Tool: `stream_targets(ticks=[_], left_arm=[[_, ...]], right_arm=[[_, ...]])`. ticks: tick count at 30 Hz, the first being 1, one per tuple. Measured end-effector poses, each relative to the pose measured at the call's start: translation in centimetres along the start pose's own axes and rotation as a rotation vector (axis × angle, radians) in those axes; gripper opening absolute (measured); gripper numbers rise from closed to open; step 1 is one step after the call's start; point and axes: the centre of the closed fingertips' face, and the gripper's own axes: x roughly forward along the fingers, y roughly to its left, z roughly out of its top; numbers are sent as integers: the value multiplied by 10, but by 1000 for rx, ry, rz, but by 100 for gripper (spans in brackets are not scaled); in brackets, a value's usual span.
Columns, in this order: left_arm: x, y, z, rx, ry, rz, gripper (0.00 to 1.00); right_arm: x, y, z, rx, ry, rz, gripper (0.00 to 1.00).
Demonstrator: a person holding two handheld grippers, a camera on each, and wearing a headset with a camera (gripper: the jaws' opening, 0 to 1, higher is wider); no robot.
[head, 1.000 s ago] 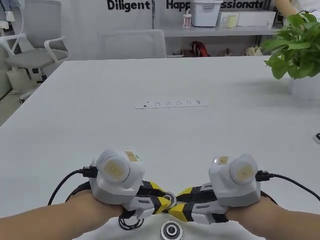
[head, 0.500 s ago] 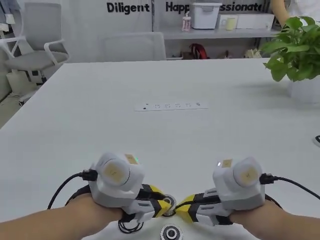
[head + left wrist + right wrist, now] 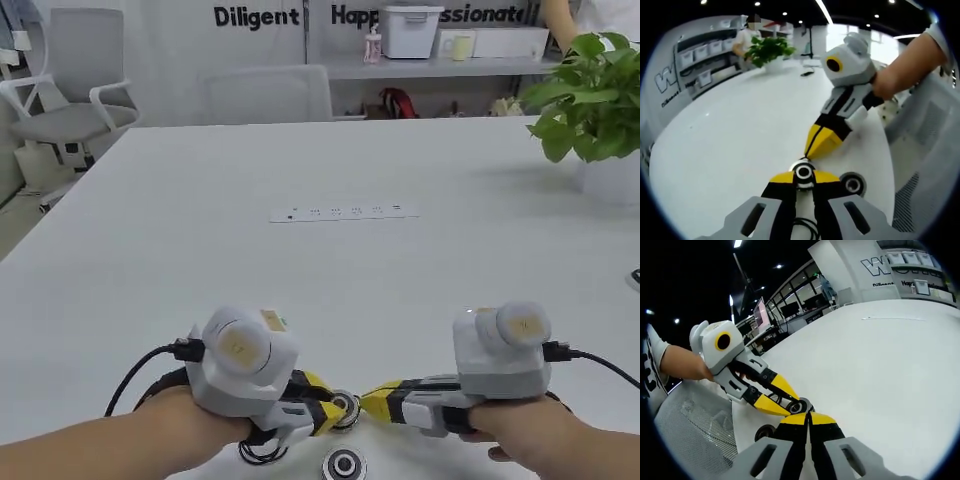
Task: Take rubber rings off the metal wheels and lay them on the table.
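By the head view, black rubber rings are shown on the desk under the left gripper; their number cannot be told. Two silver, dark-centred wheels are counted: a loose wheel on the desk, a held wheel clamped by the left gripper. The right gripper is closed alongside.

Left gripper, jaws around metal wheel

I see the left gripper and right gripper tip to tip over the table's near edge, a wheel between them. A second wheel lies nearer me, rings to its left, a power strip mid-table, a plant far right
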Motion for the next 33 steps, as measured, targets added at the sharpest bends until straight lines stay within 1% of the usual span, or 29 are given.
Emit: stream_targets(ticks=[3, 9, 13, 23, 28, 29, 30, 31, 33], left_arm=[[0, 1, 0, 10, 11, 5, 11], [0, 1, 0, 24, 27, 14, 11], [0, 1, 0, 28, 32, 14, 11], [-1, 1, -1, 32, 37, 14, 11], [-1, -1, -1, 33, 38, 13, 11], [-1, -1, -1, 36, 39, 14, 11], [-1, 0, 1, 48, 31, 19, 11], [-1, 0, 1, 39, 35, 17, 11], [-1, -1, 0, 38, 38, 16, 11]], right_arm=[[0, 2, 1, 17, -1, 1, 0], [1, 5, 2, 9, 4, 4, 0], [2, 9, 2, 25, 0, 19, 0], [3, 14, 2, 19, -4, 35, 0], [4, 22, 3, 20, -6, 67, 0], [5, 28, 2, 23, -5, 97, 0], [5, 27, 3, 23, -10, 87, 0], [4, 28, 3, 30, -7, 93, 0], [4, 26, 1, 24, -3, 85, 0]])
